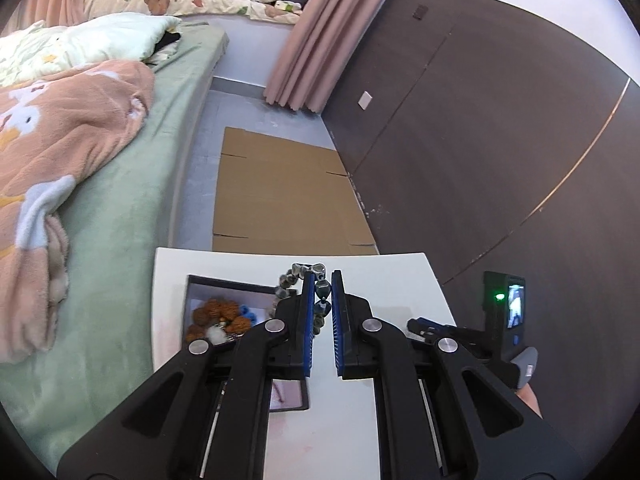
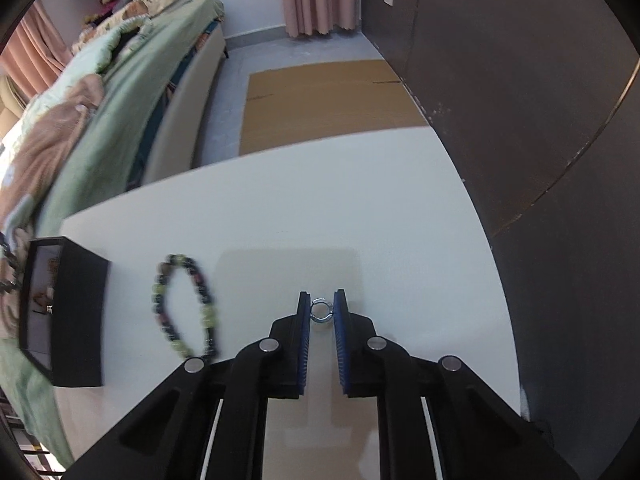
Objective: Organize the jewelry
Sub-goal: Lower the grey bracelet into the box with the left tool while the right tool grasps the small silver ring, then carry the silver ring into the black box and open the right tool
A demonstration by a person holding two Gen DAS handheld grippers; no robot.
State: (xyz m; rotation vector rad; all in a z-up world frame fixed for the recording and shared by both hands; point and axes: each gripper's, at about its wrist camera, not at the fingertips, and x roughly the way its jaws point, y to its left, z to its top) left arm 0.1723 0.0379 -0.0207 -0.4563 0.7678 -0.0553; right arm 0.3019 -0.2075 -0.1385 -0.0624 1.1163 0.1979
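Note:
In the left wrist view my left gripper [image 1: 321,280] is shut on a dark grey-blue bead bracelet [image 1: 298,274], held above the open black jewelry box [image 1: 192,292]. The box holds brown bead jewelry [image 1: 218,314] and small blue and white pieces. In the right wrist view my right gripper [image 2: 322,298] is shut on a small silver ring [image 2: 321,311], just over the white table [image 2: 320,208]. A green and black bead bracelet [image 2: 186,306] lies on the table to the left. The black box [image 2: 64,312] stands at the far left there.
A bed with a green sheet [image 1: 120,208] and pink blanket runs along the left of the table. Flat cardboard [image 1: 284,196] lies on the floor beyond the table. A dark wall panel [image 1: 500,140] is on the right. The right gripper's body [image 1: 504,308] shows at the table's right edge.

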